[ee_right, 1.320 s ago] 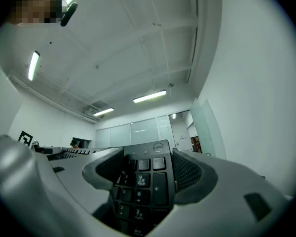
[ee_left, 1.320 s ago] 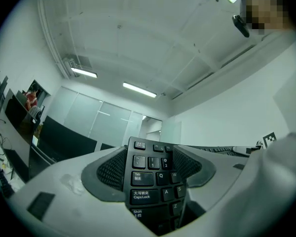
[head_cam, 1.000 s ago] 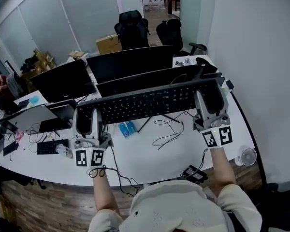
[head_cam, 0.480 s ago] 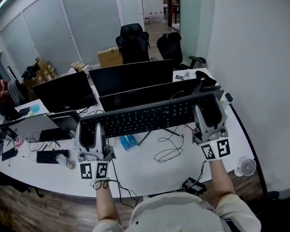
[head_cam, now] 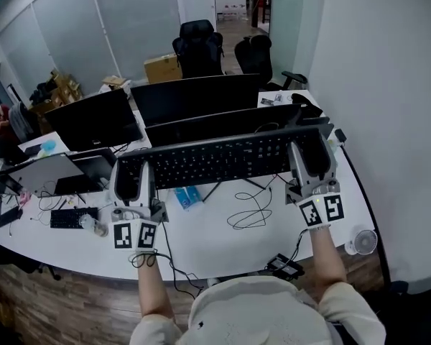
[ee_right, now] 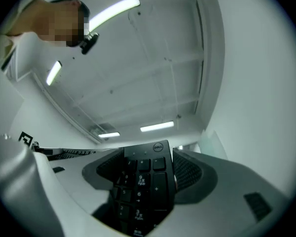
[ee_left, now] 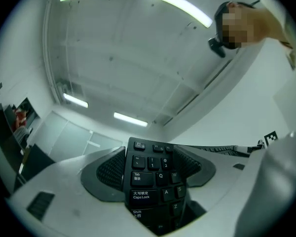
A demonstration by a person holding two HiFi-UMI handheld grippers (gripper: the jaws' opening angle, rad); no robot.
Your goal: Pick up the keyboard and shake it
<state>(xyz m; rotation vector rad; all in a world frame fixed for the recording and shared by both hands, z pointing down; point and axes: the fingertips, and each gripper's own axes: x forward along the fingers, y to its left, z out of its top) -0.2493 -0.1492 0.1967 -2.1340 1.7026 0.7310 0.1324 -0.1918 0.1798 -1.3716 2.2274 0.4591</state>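
Black Dell keyboard [head_cam: 215, 160] hangs level above the white desk [head_cam: 208, 239], clear of its surface, left gripper [head_cam: 133, 180] clamped on its Tab-key end, right gripper [head_cam: 312, 158] clamped on its numpad end. Lifting looks done; shaking seems next, needing both grips firm and moving together.

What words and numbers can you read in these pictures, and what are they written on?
"DELL": logo on the keyboard, right end.
"Tab", "Caps Lock", "Shift": left-end keys; the Chinese characters under them are too small to read.
"Q", "W", "A", "S", "Z", "1", "2": neighbouring keys.
"9", "6", "3", "+": number pad.
Head view: key print too small to read.
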